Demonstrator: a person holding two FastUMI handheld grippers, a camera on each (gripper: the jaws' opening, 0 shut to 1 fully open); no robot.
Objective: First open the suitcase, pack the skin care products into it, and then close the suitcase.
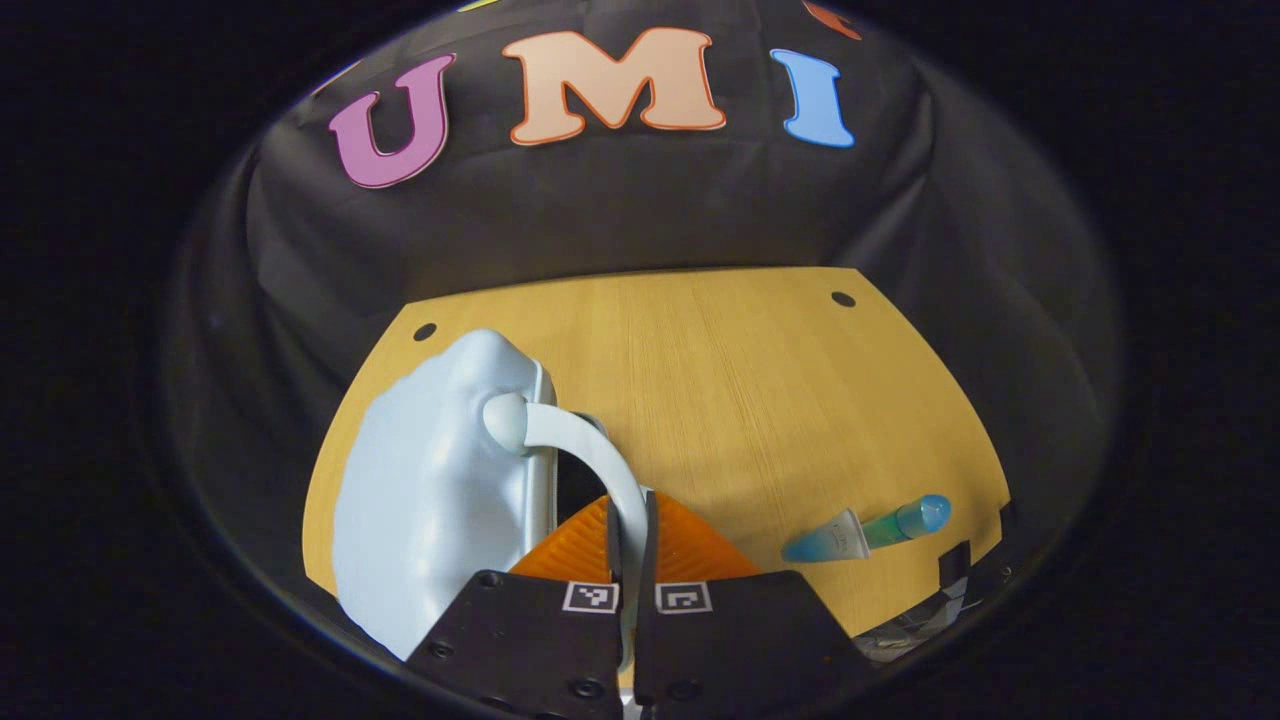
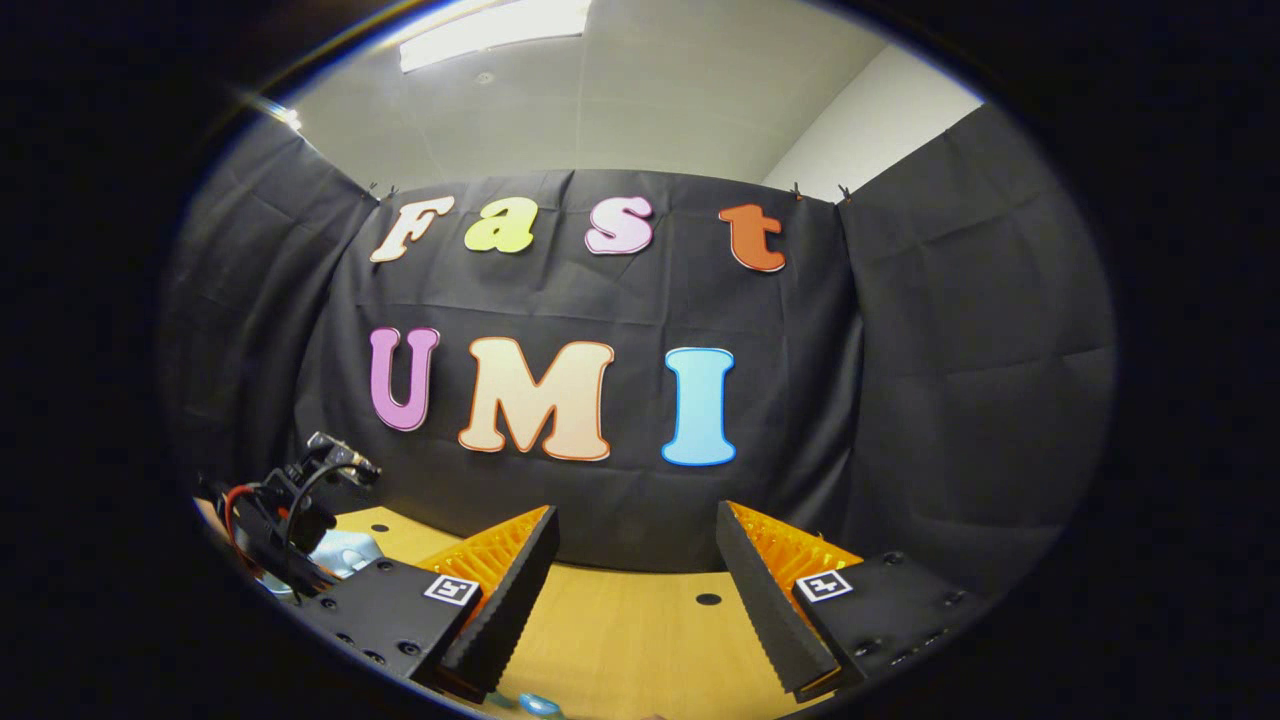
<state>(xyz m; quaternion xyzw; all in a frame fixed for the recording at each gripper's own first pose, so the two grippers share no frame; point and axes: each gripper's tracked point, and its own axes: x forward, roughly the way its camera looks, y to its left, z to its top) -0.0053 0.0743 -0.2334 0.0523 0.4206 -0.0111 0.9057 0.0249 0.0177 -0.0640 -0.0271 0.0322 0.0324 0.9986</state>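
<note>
Item: suitcase (image 1: pixel 430 500) — pale blue hard shell, standing at the near left of the wooden counter (image 1: pixel 760 400). Its curved handle (image 1: pixel 590 455) arcs from a round boss on the shell down into the left tool (image 1: pixel 632 560).

Left tool: fingers drawn together on the handle, one on each side, almost no gap between them.

Right tool (image 2: pixel 635 590): fingers spread wide, nothing between them, raised over the counter and facing the back wall. The left tool's rear and cabling (image 2: pixel 290 510) sit at the far left of the right gripper view, with a pale blue patch of the suitcase beside it.

Item: skin care tube (image 1: pixel 865 530) — blue-green with a rounded cap, lying flat on the counter, well apart from the suitcase to the right.

Risks, as judged:
- The handle is thin and smooth — it may slide through the closed fingers if pulled at an angle.
- Pulling by the handle alone may tip or drag the whole case instead of opening it; the right tool is not bracing the shell.
- A sliding case could sweep toward the tube.
</note>
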